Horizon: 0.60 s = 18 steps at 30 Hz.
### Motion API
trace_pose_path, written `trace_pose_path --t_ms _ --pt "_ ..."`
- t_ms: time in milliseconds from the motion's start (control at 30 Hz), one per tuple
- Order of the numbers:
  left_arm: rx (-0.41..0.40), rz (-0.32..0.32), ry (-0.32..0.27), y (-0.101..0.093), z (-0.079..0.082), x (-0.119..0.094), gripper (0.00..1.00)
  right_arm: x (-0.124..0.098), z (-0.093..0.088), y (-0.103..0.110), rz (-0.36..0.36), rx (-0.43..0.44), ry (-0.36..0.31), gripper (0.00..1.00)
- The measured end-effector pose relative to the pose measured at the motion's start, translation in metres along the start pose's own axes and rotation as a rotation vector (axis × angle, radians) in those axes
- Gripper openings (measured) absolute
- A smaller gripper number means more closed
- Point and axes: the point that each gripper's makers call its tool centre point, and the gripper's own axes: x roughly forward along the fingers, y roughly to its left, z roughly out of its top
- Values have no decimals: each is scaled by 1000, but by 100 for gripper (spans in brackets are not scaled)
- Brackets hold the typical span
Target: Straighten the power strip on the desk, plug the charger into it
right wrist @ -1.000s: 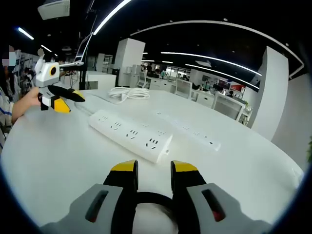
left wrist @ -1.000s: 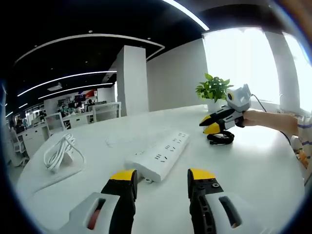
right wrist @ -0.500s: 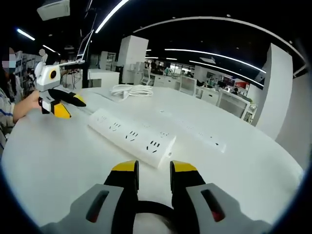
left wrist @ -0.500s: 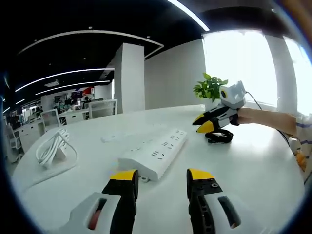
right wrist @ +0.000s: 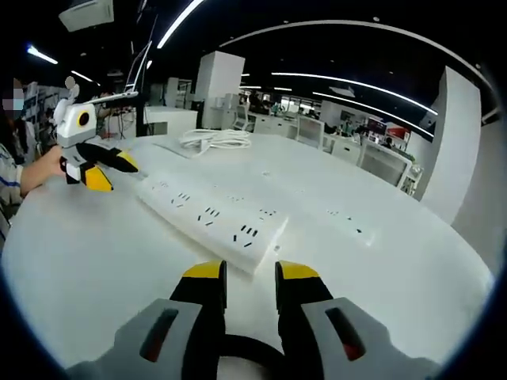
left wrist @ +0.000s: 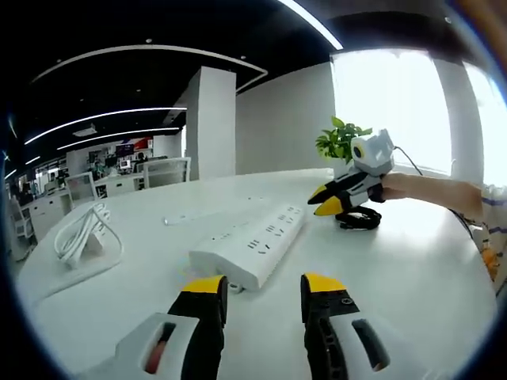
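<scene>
A white power strip (left wrist: 249, 245) lies at a slant across the white desk (left wrist: 412, 277), just beyond my left gripper (left wrist: 263, 285), which is open with nothing between its jaws. In the right gripper view the power strip (right wrist: 210, 222) lies a short way ahead of my right gripper (right wrist: 250, 271), whose jaws stand a narrow gap apart with bare desk between the tips. A black cable loop (right wrist: 238, 347) shows low between its jaws. From the left, the right gripper (left wrist: 326, 199) hovers over a black coiled cable (left wrist: 358, 219) near the strip's far end. The left gripper (right wrist: 103, 166) is at the far left.
A coiled white cord (left wrist: 79, 237) rests at the desk's left; in the right gripper view the white cord (right wrist: 214, 141) lies beyond the strip. A potted plant (left wrist: 342, 142) stands at the back by the window. A person's hand (left wrist: 420, 190) holds the right gripper.
Both views have crept a little closer to the power strip. In the left gripper view the right gripper has drifted slightly toward the strip's far end.
</scene>
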Motion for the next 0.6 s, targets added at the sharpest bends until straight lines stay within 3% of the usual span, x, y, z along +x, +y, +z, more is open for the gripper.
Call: trace_pose_path --t_ms 600 --pt "21 -15 32 -1 -2 16 36 12 -8 15 42 -14 8 23"
